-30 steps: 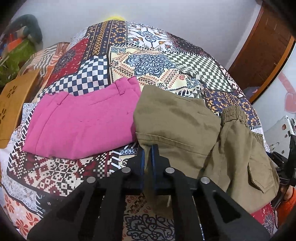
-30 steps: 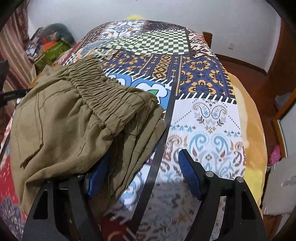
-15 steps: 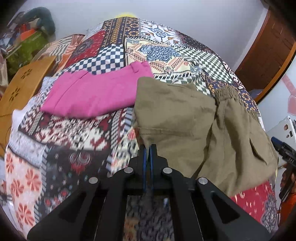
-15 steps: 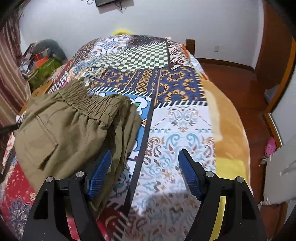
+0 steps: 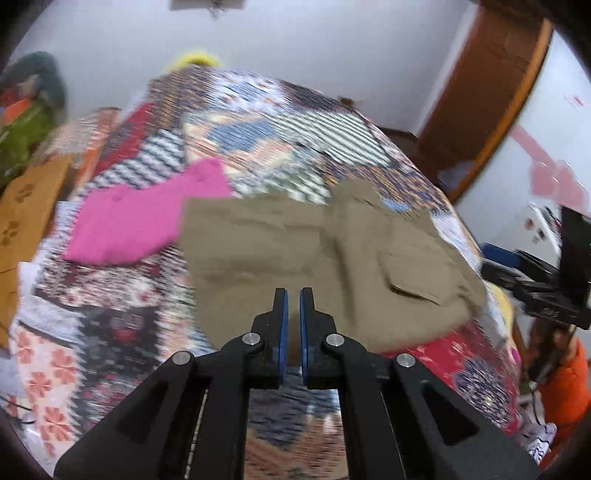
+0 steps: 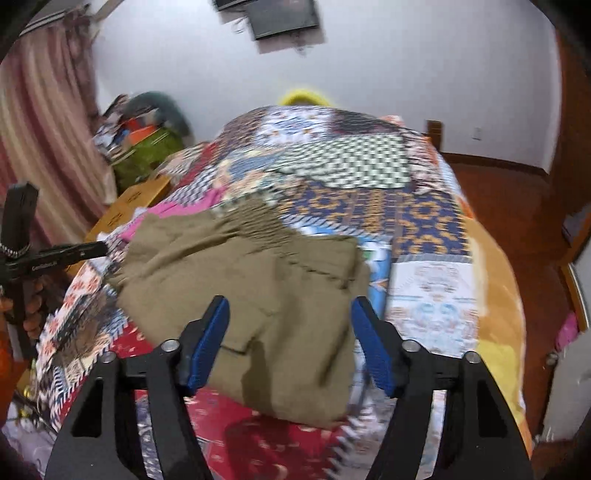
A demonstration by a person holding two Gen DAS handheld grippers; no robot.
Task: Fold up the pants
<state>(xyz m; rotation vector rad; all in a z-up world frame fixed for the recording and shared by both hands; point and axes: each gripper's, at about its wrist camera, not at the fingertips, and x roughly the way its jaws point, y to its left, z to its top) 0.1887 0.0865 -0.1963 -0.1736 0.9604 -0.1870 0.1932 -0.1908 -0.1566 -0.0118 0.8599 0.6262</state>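
Khaki pants (image 6: 266, 295) sat folded mid-frame on the patchwork bed (image 6: 424, 236), beside pink pants (image 5: 144, 218). Left gripper (image 5: 291, 306) fingers were pinched together, gripping nothing. Right gripper (image 6: 290, 332) fingers were closing above the khaki fabric, not touching it.

A bed (image 6: 491, 280) under a patchwork quilt (image 6: 354, 166) fills the room, white wall (image 6: 406, 66) behind it. Striped pink curtain (image 6: 40, 140) hangs at the left, a dark screen (image 6: 284, 18) is mounted high on the wall, reddish wooden floor (image 6: 506, 199) runs along the bed's right edge, and there's a brown wooden door (image 5: 480, 92).
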